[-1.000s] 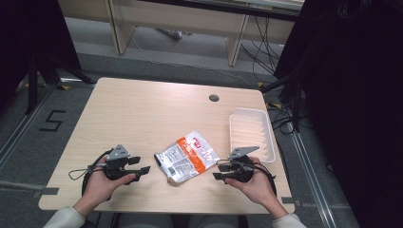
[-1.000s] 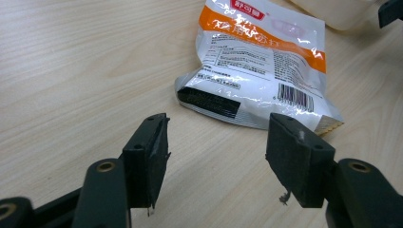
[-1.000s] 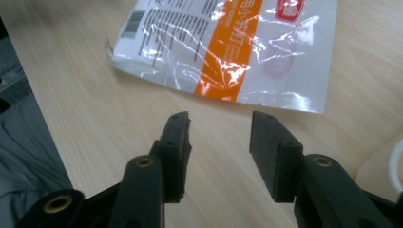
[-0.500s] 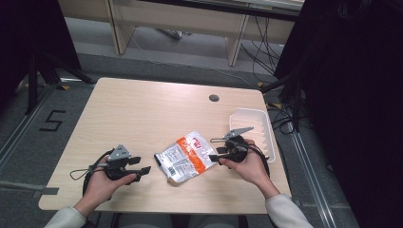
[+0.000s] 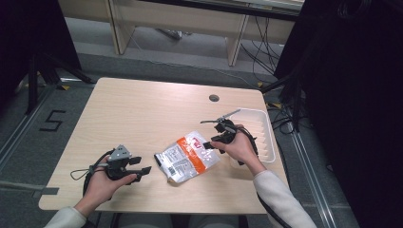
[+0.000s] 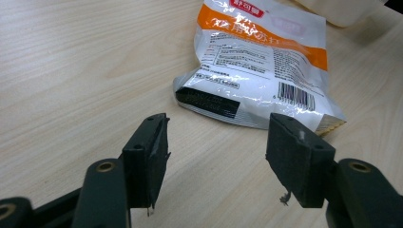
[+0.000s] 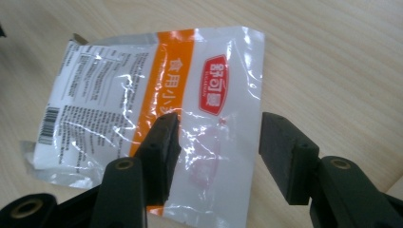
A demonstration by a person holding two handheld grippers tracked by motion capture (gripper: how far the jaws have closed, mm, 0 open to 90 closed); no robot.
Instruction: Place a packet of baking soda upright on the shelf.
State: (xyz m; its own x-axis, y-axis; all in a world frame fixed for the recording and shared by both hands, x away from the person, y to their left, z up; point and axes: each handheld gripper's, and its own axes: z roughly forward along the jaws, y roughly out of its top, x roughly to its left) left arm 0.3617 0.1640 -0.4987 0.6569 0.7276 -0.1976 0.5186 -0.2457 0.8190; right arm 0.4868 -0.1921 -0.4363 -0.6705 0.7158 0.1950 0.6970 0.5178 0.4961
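One white-and-orange packet [image 5: 187, 156] is seen lying flat near the bench's [image 5: 142, 114] front edge, beside one white tray [image 5: 266, 137]. Two claws are counted: the right claw [image 7: 216, 142], just opened wide, is poised over the packet, nothing gripped; the left claw [image 6: 216, 156] is held open and empty.

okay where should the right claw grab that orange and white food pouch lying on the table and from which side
Probably the pouch's flat sealed edge by the red logo, the end nearest the right claw. The pouch lies flat on the table with its middle puffed, so come in low from the tray side and slide one jaw under that thin edge. The claw's jaws have just been opening and stand wide above that end, pressing nothing.
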